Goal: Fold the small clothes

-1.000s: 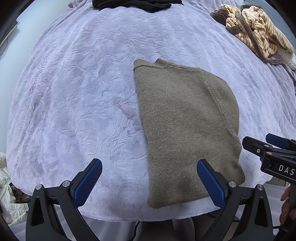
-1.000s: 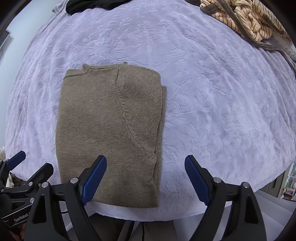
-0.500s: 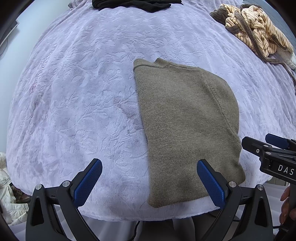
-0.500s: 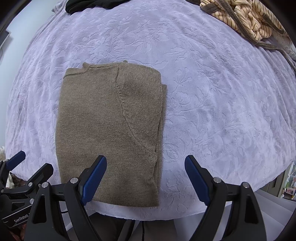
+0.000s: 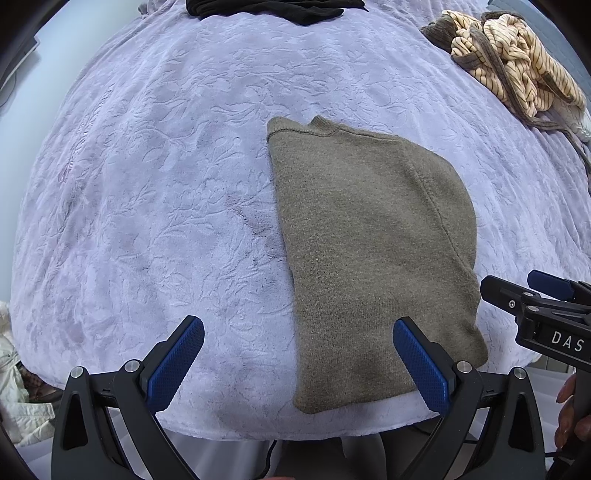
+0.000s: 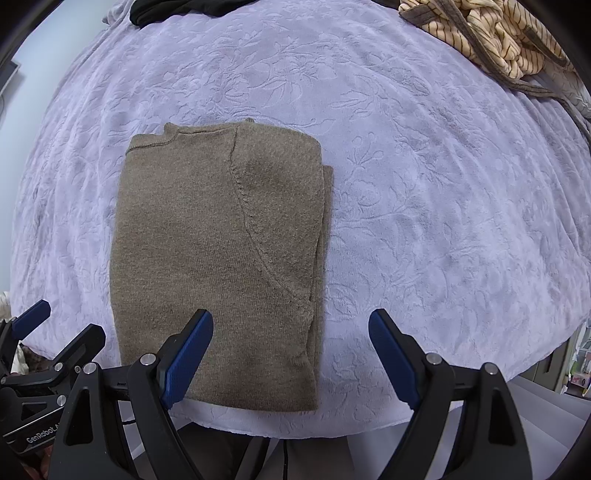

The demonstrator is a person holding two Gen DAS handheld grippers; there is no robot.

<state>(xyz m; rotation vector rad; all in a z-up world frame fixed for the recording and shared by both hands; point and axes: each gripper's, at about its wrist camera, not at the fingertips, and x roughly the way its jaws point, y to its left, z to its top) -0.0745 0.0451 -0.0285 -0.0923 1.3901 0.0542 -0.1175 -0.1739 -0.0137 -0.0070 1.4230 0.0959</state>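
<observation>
An olive-brown knit sweater [image 5: 373, 251] lies folded lengthwise on the lavender embossed blanket [image 5: 166, 184], its hem at the near edge. It also shows in the right wrist view [image 6: 218, 258]. My left gripper [image 5: 295, 354] is open and empty, above the sweater's near left corner. My right gripper [image 6: 290, 352] is open and empty, above the sweater's near right corner. Each gripper also shows at the edge of the other's view: the right one [image 5: 535, 306] and the left one [image 6: 44, 332].
A striped cream and brown garment [image 5: 513, 70] lies bunched at the far right, also in the right wrist view [image 6: 491, 33]. A black garment [image 5: 273, 7] lies at the far edge. The blanket's near edge [image 5: 258, 432] drops off just below the grippers.
</observation>
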